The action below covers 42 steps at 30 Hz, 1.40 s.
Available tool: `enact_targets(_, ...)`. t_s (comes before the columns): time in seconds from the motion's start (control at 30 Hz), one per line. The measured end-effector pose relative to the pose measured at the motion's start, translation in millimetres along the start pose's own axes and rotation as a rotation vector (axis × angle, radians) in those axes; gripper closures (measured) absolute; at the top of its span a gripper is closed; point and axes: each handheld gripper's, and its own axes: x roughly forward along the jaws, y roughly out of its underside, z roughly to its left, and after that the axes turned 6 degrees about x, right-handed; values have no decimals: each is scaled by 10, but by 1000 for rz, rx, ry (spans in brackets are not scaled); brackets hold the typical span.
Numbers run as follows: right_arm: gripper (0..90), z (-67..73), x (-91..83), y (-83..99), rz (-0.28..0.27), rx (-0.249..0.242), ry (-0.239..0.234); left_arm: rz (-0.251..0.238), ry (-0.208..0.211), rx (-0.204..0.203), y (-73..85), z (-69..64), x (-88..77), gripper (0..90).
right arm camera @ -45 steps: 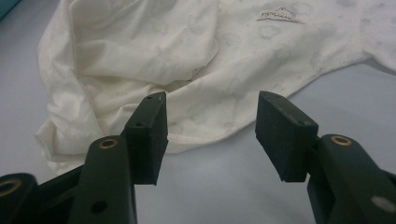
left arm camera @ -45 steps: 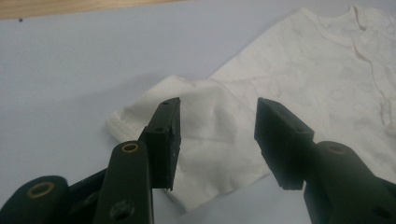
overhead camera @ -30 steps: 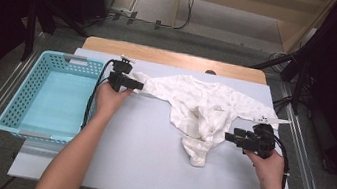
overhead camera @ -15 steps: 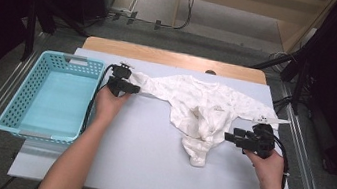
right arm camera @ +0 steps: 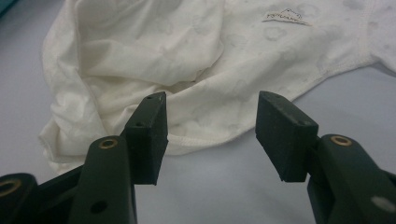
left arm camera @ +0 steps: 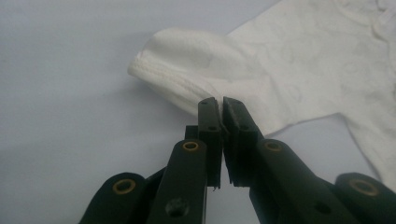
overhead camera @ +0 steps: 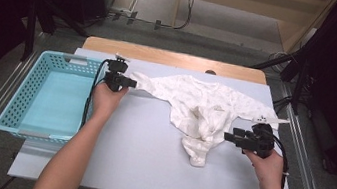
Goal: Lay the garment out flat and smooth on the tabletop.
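Baby bodysuit (overhead camera: 210, 108): your left gripper (left arm camera: 220, 105) just closing, pinching sleeve (left arm camera: 187, 70) hem thinly; may slip. Right gripper (right arm camera: 210, 116) spread, empty.

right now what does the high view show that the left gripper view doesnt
High view alone: the blue basket at the table's left, the right gripper with open jaws beside the garment's lower body, both forearms, and the whole white baby bodysuit spread across the table.

Left gripper view alone: close detail of the sleeve cuff with its stitched hem, and the left gripper with its jaws closed together at the sleeve's lower edge; whether cloth is pinched between them is hard to tell.

Both: the bodysuit's sleeve, the left gripper and the pale tabletop.
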Motion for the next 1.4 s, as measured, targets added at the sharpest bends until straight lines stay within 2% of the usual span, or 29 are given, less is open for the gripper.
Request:
enact_targets(0.07, 423, 5, -1, -3, -1, 1, -1, -32, 24, -9, -32, -20, -72, 867)
enact_targets(0.33, 423, 9, 3, -10, -1, -5, -1, -67, 29, -18, -73, -10, -226, 866)
enact_targets(0.67, 423, 17, 13, -14, 1, -5, -2, -65, 77, -18, -29, -117, -153, 863)
enact_targets(0.9, 423, 12, 7, -12, -2, -4, -2, -60, 65, 14, -34, -233, -181, 863)
enact_targets(1.0, 423, 15, 6, -15, -2, -3, -4, -62, 55, 10, -36, -222, -230, 863)
enact_targets(1.17, 423, 18, 13, -32, -2, -8, -5, -68, 11, 22, -38, -202, -344, 862)
enact_targets(1.33, 423, 40, 36, -54, 2, -19, -9, -55, 7, 1, -20, -136, -317, 828)
enact_targets(1.4, 424, 49, 42, -60, -1, -21, -11, -59, 14, -14, -9, -124, -301, 784)
